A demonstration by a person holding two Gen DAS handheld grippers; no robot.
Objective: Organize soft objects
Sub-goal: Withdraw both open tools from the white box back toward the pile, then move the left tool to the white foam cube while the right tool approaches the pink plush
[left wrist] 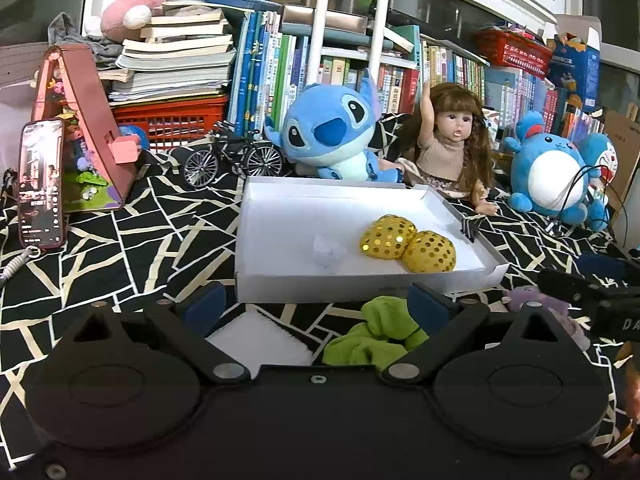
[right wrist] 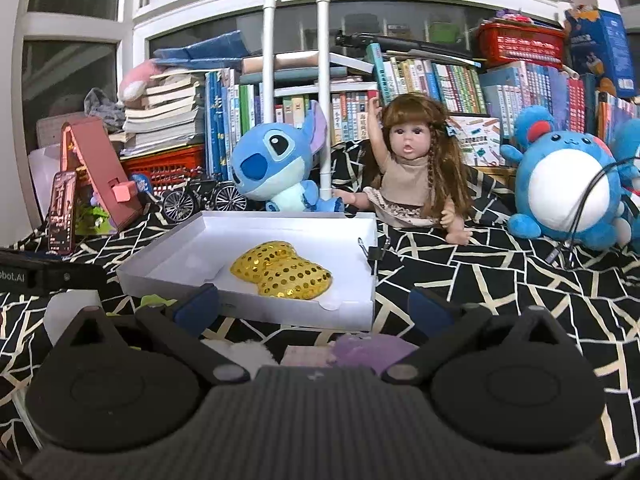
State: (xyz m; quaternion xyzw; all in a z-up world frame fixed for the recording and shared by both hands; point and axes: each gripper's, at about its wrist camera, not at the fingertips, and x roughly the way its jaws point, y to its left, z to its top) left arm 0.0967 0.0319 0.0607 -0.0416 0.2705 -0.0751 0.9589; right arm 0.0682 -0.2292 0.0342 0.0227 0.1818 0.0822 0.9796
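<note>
Green cloth (left wrist: pixel 376 334) nearest, crumpled between wide-spread fingers of left gripper (left wrist: pixel 316 308), ungrasped, no clear long axis. Right gripper (right wrist: pixel 316 306) likewise spread, empty, over purple plush (right wrist: pixel 372 350) and white fluffy item (right wrist: pixel 248 350). White box (left wrist: pixel 256 240) holds gold sequin pair (left wrist: pixel 408 242), long axis diagonal, plus small white ball (left wrist: pixel 326 252). Judgement: partly done; three items left outside on patterned cloth (left wrist: pixel 120 248).

"obot.AI" on the left hand-held gripper (right wrist: pixel 48 276); "DA" on the right hand-held gripper (left wrist: pixel 616 320).
</note>
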